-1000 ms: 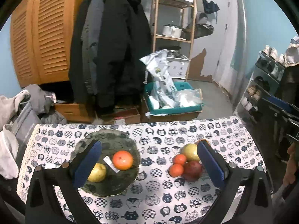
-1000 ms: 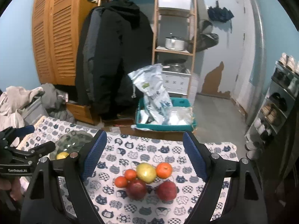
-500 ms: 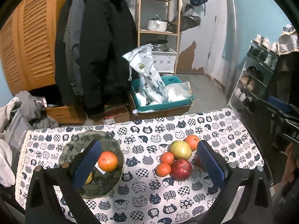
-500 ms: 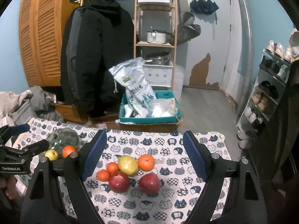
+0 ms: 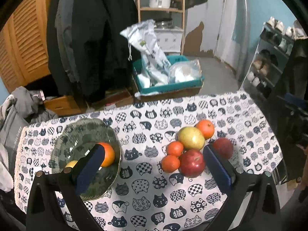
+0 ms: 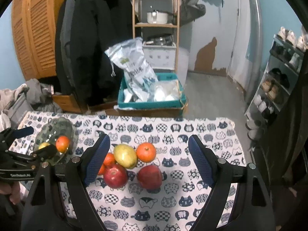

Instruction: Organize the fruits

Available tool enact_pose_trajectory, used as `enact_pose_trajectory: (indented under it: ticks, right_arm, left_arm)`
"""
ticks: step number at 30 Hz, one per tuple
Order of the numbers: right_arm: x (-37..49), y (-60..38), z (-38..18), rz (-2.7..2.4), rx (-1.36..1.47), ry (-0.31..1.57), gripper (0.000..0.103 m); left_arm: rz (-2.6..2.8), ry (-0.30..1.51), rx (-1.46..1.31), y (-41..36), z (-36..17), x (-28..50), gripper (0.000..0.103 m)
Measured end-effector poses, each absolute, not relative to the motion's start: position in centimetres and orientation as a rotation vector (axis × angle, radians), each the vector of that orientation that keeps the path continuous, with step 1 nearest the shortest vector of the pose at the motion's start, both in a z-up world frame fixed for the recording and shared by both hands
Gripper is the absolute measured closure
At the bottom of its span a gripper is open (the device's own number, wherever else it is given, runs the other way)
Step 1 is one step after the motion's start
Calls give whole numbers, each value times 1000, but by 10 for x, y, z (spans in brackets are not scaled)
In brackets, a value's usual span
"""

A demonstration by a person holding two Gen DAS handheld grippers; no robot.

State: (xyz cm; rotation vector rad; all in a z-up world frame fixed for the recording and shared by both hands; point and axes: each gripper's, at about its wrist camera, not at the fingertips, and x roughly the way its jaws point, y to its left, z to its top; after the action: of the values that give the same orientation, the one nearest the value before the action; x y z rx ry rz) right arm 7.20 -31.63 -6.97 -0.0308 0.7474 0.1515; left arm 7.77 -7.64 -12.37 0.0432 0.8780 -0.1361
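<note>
- Left tool (image 5: 152,166): blue-padded jaws spread wide, pinching nothing, above the cat-patterned cloth surface (image 5: 146,200); its left pad overlaps the green glass bowl (image 5: 77,134)
- Right tool (image 6: 149,159): jaws spread, empty, framing the fruit cluster
- Bowl holds an orange (image 5: 107,154) and a yellow fruit (image 5: 70,164)
- Cluster on the surface, touching: yellow-green pear (image 6: 125,156); two red apples (image 6: 115,176); round orange (image 6: 146,152); two small tangerines (image 5: 174,148)

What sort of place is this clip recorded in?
Most likely a lived-in home, perhaps an entry or storage room. Dark coats hang by a louvred wooden wardrobe, a shoe rack lines the right wall, and a shelf holds cooking pots. The fruit sits on a cat-print tablecloth.
</note>
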Motion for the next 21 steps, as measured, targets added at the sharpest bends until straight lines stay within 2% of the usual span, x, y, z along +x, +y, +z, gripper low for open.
enact_pose_trajectory:
  ticks: [21]
  right_arm:
    - [111, -326, -175, 125, -20, 1046, 20]
  left_arm:
    - [-141, 1137, 47, -89, -241, 122, 0]
